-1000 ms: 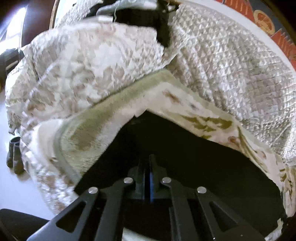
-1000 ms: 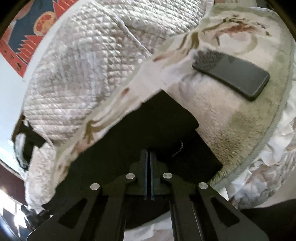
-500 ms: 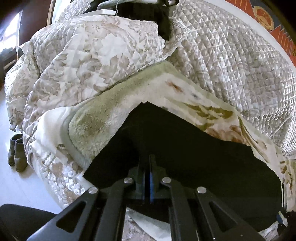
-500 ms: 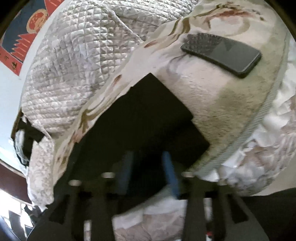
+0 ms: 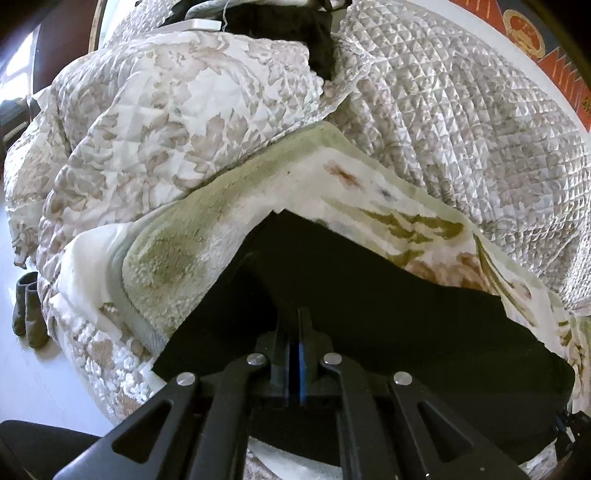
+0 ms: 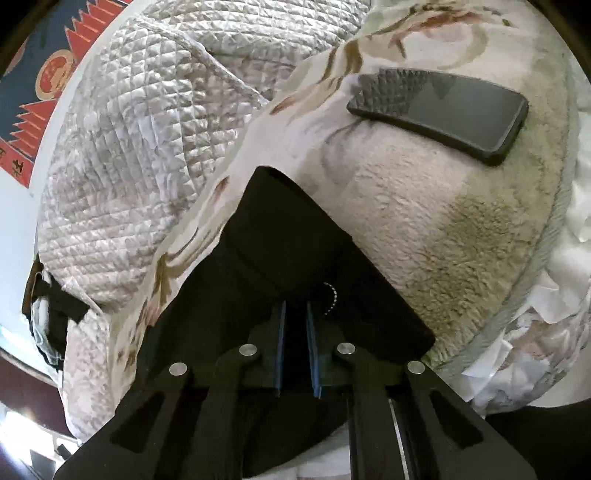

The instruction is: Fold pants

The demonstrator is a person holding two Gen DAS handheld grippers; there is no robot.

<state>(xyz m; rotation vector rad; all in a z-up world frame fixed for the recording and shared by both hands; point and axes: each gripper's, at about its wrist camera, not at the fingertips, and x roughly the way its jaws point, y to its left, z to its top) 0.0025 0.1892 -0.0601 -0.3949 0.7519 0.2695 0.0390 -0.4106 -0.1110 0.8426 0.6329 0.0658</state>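
The black pants (image 5: 369,295) lie spread on a floral fleece blanket (image 5: 192,243) on the bed; they also show in the right wrist view (image 6: 280,243). My left gripper (image 5: 294,325) is shut on the near edge of the pants, its jaws pressed together on the black cloth. My right gripper (image 6: 295,314) sits over the near edge of the pants at their other end. Its jaws stand a narrow gap apart, with black cloth between them.
A black phone (image 6: 439,110) lies on the fleece blanket (image 6: 443,221) beyond the right gripper. A quilted bedspread (image 5: 461,122) is bunched behind the pants. Dark clothes (image 5: 295,29) lie at the far end. A pair of boots (image 5: 29,314) stands on the white floor at left.
The right gripper's jaws opened from fully closed and now stand a narrow gap apart. Both grippers drew back, showing more of the pants lying flat. The left gripper stayed shut.
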